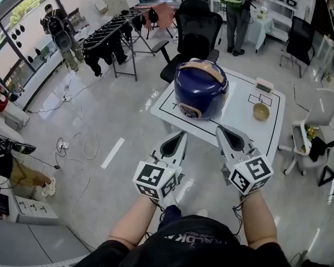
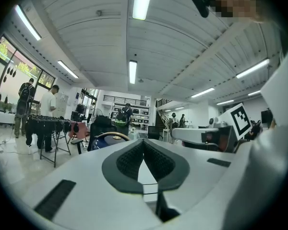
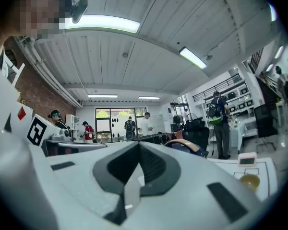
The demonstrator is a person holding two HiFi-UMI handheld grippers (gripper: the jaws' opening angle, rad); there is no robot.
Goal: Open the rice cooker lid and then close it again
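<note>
Both left tongs and right tongs, closed and empty, risked shoving the rice cooker at twelve o'clock sideways if pressed hard.

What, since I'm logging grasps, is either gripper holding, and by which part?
Nothing is held. The left gripper and the right gripper are both shut with nothing between their jaws, short of the rice cooker, whose lid is down.

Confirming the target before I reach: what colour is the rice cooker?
The rice cooker is dark blue, with a tan lid. The head view shows it best.
</note>
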